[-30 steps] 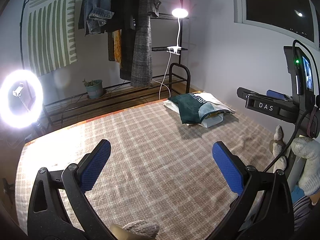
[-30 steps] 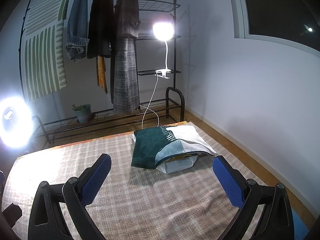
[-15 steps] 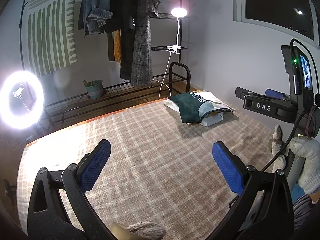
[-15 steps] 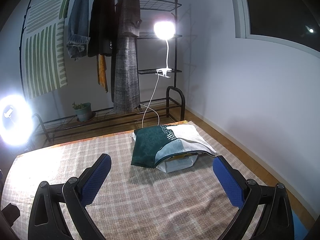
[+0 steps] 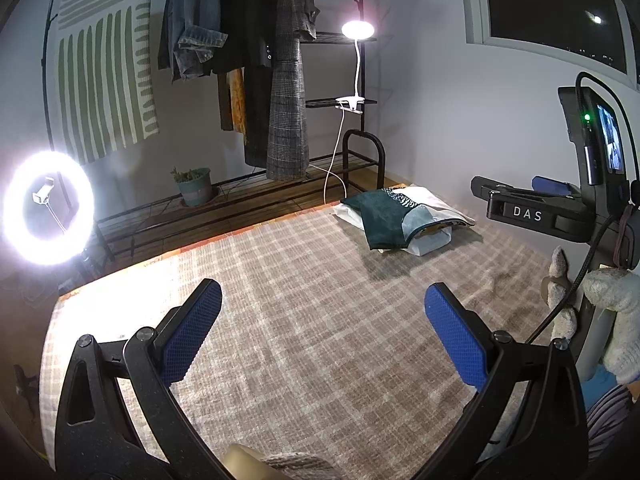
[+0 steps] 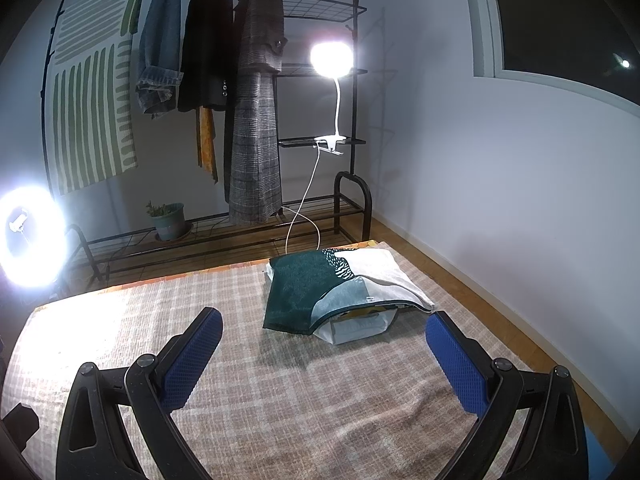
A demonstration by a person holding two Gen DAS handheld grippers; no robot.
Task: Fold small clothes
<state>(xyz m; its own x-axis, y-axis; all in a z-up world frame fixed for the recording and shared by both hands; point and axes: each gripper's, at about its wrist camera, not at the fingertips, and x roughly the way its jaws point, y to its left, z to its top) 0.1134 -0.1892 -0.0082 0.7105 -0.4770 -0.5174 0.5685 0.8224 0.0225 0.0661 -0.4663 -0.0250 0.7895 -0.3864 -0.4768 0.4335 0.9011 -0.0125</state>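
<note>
Left hand-held gripper [image 5: 322,330]: jaws spread wide, nothing between the blue pads [image 5: 191,338], held above the checked blanket [image 5: 320,320] without touching it.

Right hand-held gripper [image 6: 324,358]: also wide and holding nothing, over the near part of the same blanket [image 6: 280,400]. In the left wrist view its black body marked "DAS" [image 5: 532,214] sits at far right, with a small lit screen [image 5: 610,142] mounted above it.

Clothes: a folded stack [image 6: 344,294] lies on the far right part of the blanket, near its far edge. The top piece is dark green with a pale blue patch and a white section; white folded items sit under it. From the left wrist view the stack [image 5: 400,220] is far and to the right, well apart from both grippers.

Surface: cannot tell what is under the blanket.

Background: a black clothes rack [image 6: 348,92] against the far wall with a denim jacket [image 6: 160,44], a dark jacket and a plaid coat [image 6: 256,120] hanging. A clip lamp [image 6: 331,58] is on and clamped to the rack shelf. A ring light [image 5: 48,208] glows at far left. A potted plant [image 6: 168,220] stands on the rack's low shelf. A green-striped cloth [image 6: 92,100] hangs on the left wall.
</note>
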